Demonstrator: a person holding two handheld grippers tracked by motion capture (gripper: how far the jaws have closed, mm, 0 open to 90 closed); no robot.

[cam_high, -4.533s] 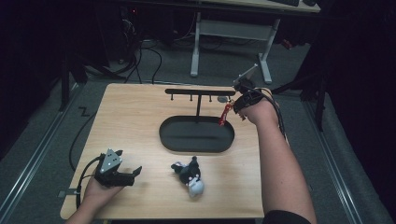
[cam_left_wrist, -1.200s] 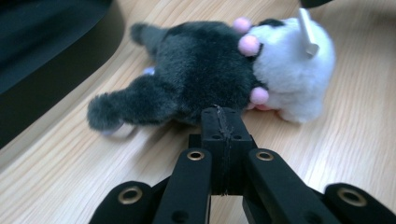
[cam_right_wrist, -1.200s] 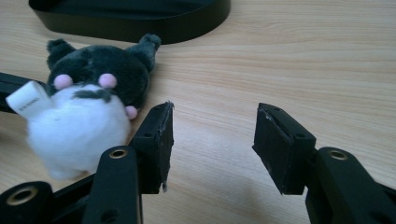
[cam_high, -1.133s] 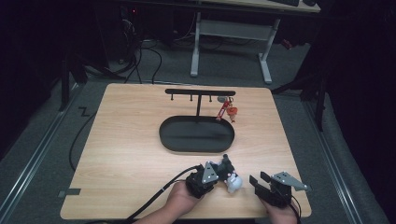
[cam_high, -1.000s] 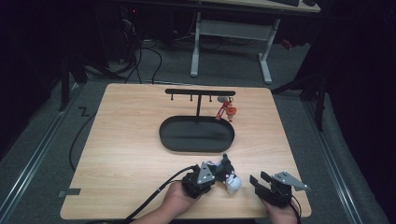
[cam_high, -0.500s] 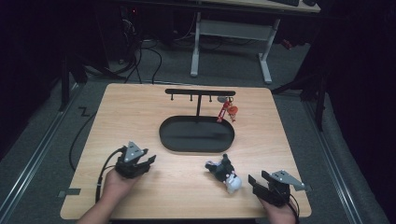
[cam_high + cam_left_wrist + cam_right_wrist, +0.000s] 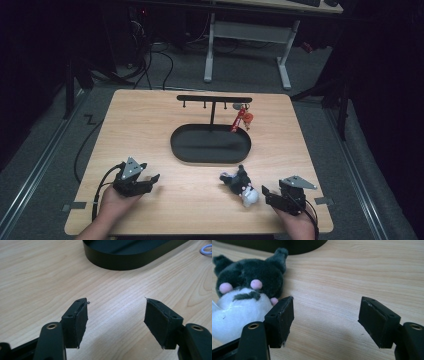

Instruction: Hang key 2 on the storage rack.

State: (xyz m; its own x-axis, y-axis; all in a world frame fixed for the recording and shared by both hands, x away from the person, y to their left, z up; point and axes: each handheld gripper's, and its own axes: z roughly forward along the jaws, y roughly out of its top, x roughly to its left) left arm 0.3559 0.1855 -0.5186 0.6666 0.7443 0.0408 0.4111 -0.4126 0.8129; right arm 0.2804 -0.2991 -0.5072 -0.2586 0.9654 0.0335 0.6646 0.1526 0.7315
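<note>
The plush toy lies on the table, black and white with pink spots, just in front of the black oval tray. My right gripper sits just beside it, jaws spread and just been opening, with only bare wood between them; in the right gripper view the toy is next to one jaw. My left gripper rests well apart, near the table's left front, jaws also opening and empty. Behind the tray, a red keychain hangs from the hook rack.
</note>
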